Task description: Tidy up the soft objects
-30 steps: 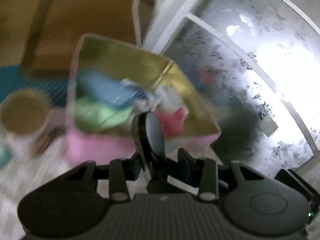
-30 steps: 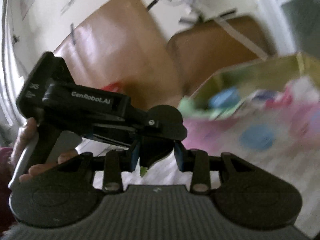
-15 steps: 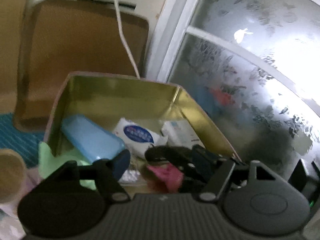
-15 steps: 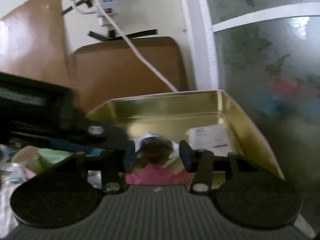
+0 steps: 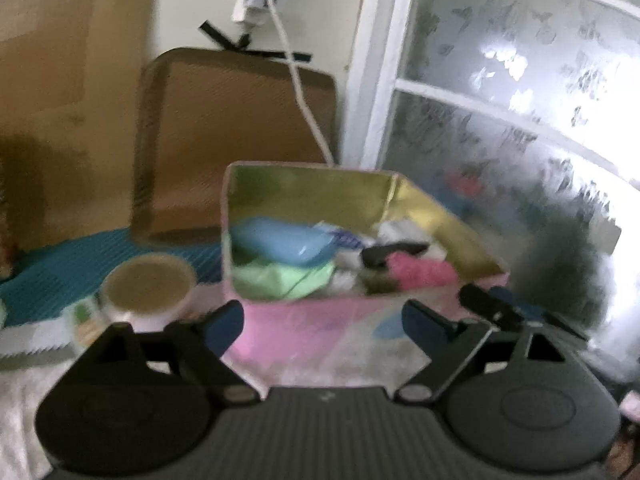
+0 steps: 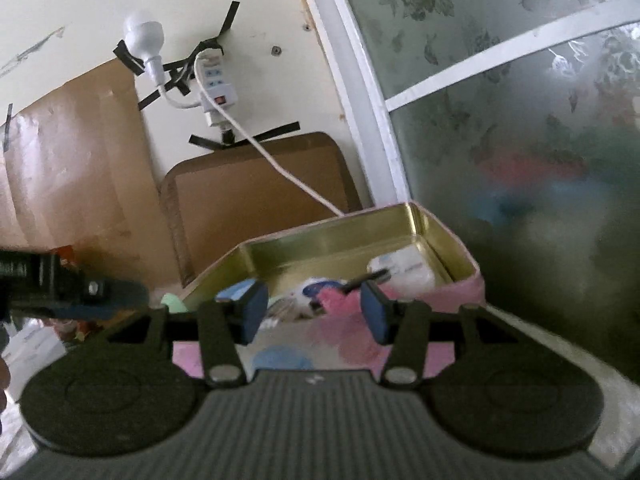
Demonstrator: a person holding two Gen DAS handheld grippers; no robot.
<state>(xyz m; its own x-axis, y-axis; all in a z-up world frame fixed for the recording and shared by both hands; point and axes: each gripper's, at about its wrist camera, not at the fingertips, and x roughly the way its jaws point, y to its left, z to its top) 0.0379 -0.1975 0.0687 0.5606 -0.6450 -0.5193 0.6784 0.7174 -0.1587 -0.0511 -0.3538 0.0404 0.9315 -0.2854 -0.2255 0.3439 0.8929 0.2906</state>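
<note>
A pink tin with a gold inside stands open in front of both grippers. In it lie a blue soft item, a green cloth, a pink fluffy piece, white packets and a thin black object. My left gripper sits just short of the tin's front wall, its jaws opening with nothing between them. My right gripper is open and empty, also before the tin; the pink fluffy piece shows beyond its fingers. Each gripper sees the other at its side.
A round roll sits left of the tin on a teal mat. A brown board leans on the wall behind, with a white cable running down from a power strip. A frosted window fills the right.
The left gripper's jaws went from shut to wide apart. Both grippers reached over the tin half a second ago and have since drawn back to its front. The right jaws widened a little.
</note>
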